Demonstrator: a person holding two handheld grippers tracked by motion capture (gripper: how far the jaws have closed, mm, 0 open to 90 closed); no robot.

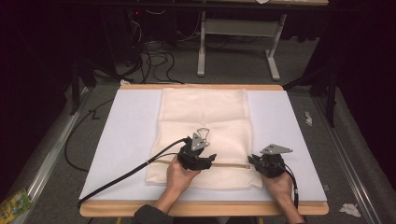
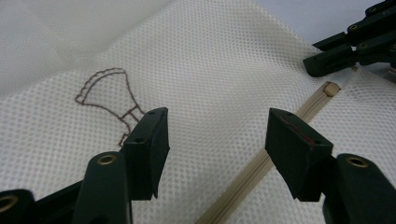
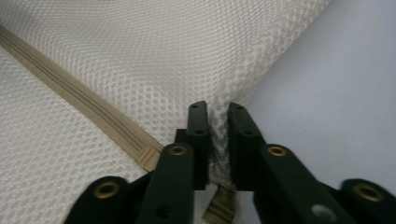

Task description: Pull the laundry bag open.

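Observation:
A cream mesh bag (image 1: 203, 116) lies flat on the white board (image 1: 126, 140), with a tan zipper (image 1: 229, 164) running across it near its front end. My left gripper (image 1: 210, 160) hovers over the bag just left of the zipper's middle. In the left gripper view its jaws (image 2: 217, 135) stand open over the mesh (image 2: 210, 60), the zipper (image 2: 261, 163) passing under the right jaw. My right gripper (image 3: 218, 116) is shut on the bag's right edge (image 3: 219, 140), pinching a fold of mesh beside the zipper's end (image 3: 149, 156). A thin brown cord loop (image 2: 107, 93) lies on the bag.
The board rests on a wooden table (image 1: 201, 208) whose front edge is close to the person's forearms. A black cable (image 1: 121, 175) trails left from the left gripper across the board. Beyond the table are floor cables (image 1: 156, 60) and a white stand (image 1: 238, 28).

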